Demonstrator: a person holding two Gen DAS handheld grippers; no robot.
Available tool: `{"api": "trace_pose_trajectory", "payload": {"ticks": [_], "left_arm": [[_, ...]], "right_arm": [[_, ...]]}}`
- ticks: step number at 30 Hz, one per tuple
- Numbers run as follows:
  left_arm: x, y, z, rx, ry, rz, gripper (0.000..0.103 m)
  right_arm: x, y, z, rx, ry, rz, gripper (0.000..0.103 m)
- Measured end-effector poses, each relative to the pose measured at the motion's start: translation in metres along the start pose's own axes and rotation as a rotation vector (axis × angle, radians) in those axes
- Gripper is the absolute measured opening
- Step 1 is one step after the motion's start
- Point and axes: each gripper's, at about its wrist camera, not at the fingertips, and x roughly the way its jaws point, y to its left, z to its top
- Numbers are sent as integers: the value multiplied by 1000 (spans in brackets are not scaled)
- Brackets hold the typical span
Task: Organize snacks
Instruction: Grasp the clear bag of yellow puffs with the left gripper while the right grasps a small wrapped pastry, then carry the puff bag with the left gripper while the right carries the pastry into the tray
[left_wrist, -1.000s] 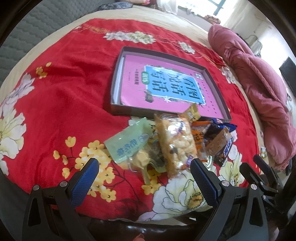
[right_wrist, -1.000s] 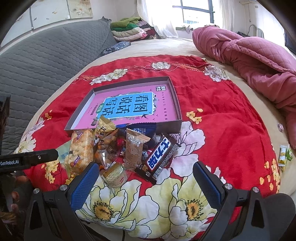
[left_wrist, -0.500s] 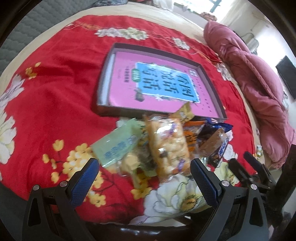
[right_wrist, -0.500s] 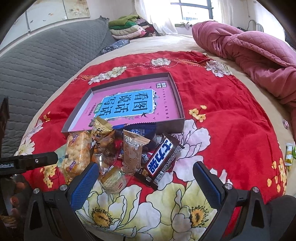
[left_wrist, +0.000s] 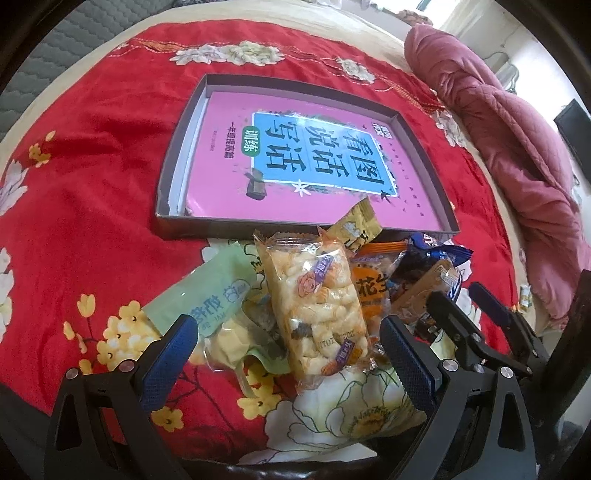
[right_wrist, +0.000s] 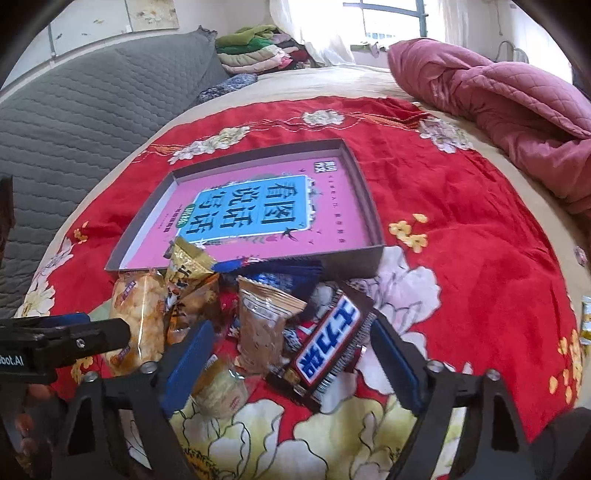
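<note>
Snacks lie heaped on the red floral bedspread (left_wrist: 92, 229), hard against the near wall of the shallow box (left_wrist: 295, 227). In the left wrist view, the puffed-snack packet (left_wrist: 317, 306) sits lower centre, long axis running up the frame, straight ahead of the left gripper (left_wrist: 288, 354), whose jaws stand wide and empty. The right gripper (right_wrist: 291, 358), equally spread and empty, faces the chocolate bar (right_wrist: 328, 350) lying diagonally at lower centre.

The left gripper (left_wrist: 286, 356) hangs low with its blue-padded fingers (left_wrist: 168, 356) spread wide and nothing between them. The right gripper (right_wrist: 291, 363), just to its right, is likewise spread wide, fingers (right_wrist: 397, 363) apart, gripping nothing.
</note>
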Motion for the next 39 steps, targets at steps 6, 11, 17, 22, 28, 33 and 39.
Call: {"api": "trace_pose_trajectory", "payload": {"ticks": [6, 11, 17, 22, 28, 33, 39], "left_arm": [[6, -2, -1, 8, 14, 25, 99], [10, -2, 2, -3, 22, 40, 99], [14, -7, 6, -6, 30, 45, 99], [20, -11, 6, -9, 34, 40, 78], [24, -10, 5, -19, 41, 16, 56], [22, -9, 5, -18, 28, -1, 55], [12, -9, 3, -10, 8, -13, 55]], "right_arm": [[12, 8, 1, -38, 11, 13, 64], [18, 14, 4, -68, 10, 24, 40], [21, 7, 2, -34, 37, 65, 31], [21, 5, 1, -22, 44, 87, 28], [18, 7, 2, -35, 36, 109, 27], [15, 7, 3, -32, 29, 126, 27], [5, 6, 4, -43, -2, 144, 22]]}}
